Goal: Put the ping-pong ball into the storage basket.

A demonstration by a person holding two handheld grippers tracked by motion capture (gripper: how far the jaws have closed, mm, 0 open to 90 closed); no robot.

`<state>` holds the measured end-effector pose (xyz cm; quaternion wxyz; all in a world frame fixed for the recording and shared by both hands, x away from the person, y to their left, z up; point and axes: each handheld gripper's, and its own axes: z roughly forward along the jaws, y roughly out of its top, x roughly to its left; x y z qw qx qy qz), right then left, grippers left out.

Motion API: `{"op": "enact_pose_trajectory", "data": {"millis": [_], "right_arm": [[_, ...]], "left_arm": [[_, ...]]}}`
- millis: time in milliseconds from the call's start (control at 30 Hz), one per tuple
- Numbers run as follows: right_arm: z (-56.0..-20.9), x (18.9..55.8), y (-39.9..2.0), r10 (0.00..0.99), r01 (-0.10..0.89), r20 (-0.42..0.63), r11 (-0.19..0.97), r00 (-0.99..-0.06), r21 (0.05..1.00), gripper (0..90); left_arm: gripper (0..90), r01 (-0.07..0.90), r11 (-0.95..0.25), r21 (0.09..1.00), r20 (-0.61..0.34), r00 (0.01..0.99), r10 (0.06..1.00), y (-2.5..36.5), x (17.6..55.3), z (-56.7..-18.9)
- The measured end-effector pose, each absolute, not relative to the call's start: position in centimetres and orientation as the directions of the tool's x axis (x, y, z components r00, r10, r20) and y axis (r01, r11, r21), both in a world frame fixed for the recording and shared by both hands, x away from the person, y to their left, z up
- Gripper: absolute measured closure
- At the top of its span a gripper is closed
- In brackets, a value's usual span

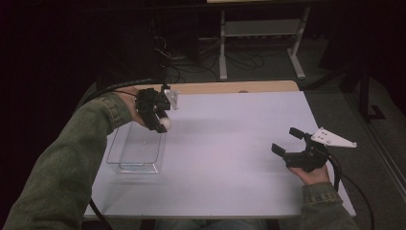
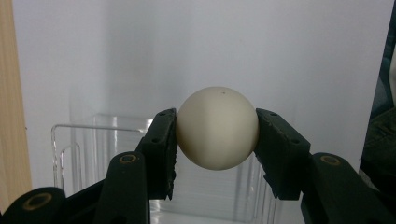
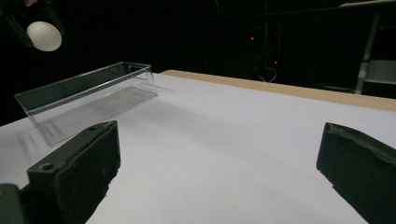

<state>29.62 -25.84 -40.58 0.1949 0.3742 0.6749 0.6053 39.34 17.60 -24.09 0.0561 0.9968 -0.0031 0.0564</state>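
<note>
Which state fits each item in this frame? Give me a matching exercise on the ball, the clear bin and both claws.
Items:
1. white ball
2. clear plastic bin
3. left claw
4. right claw

States:
A. open, nothing between its jaws
B. resting empty on the white table
C. clamped between two black jaws, up in the air
D. shut on a round thing, above the bin

Pairs: 1-C, 2-B, 3-D, 4-A
</note>
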Motion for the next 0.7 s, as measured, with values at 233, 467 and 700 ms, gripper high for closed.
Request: {"op": "enact_pose_trajectory", "data": {"millis": [233, 467, 700], "right_arm": [[-40.5, 29.6, -25.9, 0.742, 0.264, 0.186, -0.013, -0.643, 0.964, 0.0], [-40.5, 29.6, -25.9, 0.743, 0.264, 0.186, -0.012, -0.643, 0.964, 0.0], [-40.6, 29.6, -25.8, 0.743, 0.269, 0.187, -0.009, -0.643, 0.963, 0.0]], "left_arm": [[50.7, 0.024, -0.995, 0.1, 0.094, 0.995, 0.034, 18.6, 39.1, -23.9], [50.7, 0.059, -0.997, 0.056, 0.06, 0.996, 0.063, 19.7, 39.0, -24.3], [50.6, 0.043, -0.996, 0.077, 0.081, 0.995, 0.049, 20.3, 38.7, -24.2]]}}
